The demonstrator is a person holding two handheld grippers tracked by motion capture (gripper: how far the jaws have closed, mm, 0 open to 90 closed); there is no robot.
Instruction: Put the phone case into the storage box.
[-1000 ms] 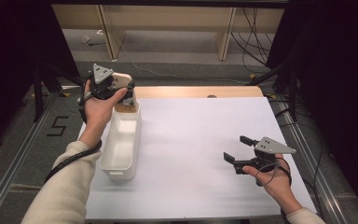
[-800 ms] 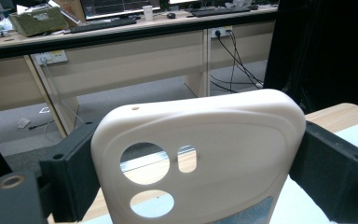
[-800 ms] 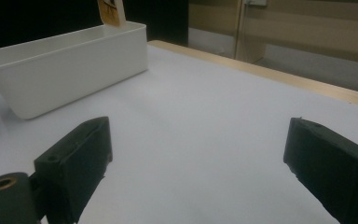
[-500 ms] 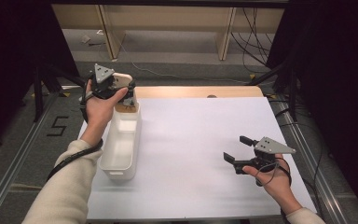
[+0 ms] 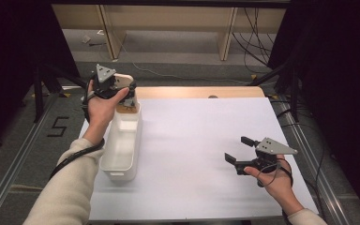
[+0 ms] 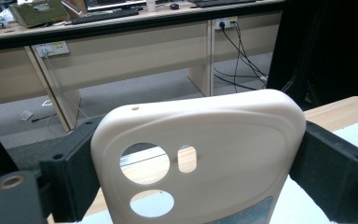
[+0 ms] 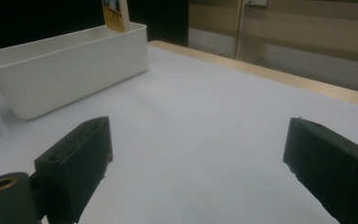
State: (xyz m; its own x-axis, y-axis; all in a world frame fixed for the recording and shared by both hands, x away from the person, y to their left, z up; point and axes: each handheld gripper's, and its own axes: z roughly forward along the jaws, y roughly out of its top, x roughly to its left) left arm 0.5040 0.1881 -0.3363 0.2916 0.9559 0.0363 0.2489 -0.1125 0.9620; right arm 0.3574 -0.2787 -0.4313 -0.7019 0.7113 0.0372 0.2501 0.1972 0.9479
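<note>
My left gripper pinches one cream phone case, its lower end cut off, above the far end of the single white bin; my right gripper, well right of the bin, stands spread, empty.

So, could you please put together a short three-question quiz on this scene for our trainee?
1. True or false: the right gripper has its jaws closed on the white bin.
2. What is the left gripper holding?
A. a beige phone case
B. a metal spoon
C. a blue cloth
3. Fill in: the phone case is held above the bin's ____ end, as seen from the person's side of the white table.

Key
1. False: its jaws stand open above the bare table, apart from the bin.
2. A
3. far
</note>
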